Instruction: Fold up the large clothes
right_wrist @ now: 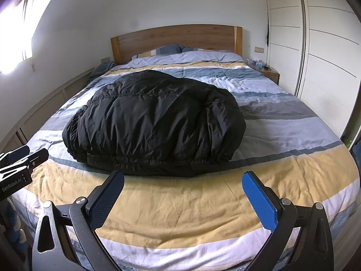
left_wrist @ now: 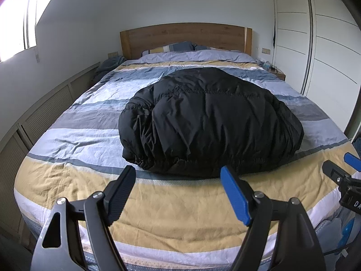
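Across centre frame in both wrist views: black puffer jacket [left_wrist: 209,122], lying as a bulky folded mound on the striped bedcover [left_wrist: 158,205], elasticated hem facing the cameras, resting near the foot of the bed. Lower frame, left wrist view: left gripper [left_wrist: 180,180], hovering just short of the hem, fingers standing wide apart, holding nothing. Lower frame, right wrist view: right gripper [right_wrist: 183,183], likewise hanging over the yellow stripe, fingers spread wide and empty, well clear of the fabric. Upper centre: wooden headboard [left_wrist: 185,36] and pillows [left_wrist: 178,46], sitting well apart from the jacket. Right edge: white wardrobe [left_wrist: 327,40]. Judging risks from here: slippery shell likely sliding out of a shallow pinch; padded layers probably springing open once released; grabbing only the top layer at the hem likely unrolling the fold; snagging the bedcover along with the jacket, owing to the hem pressing into it.
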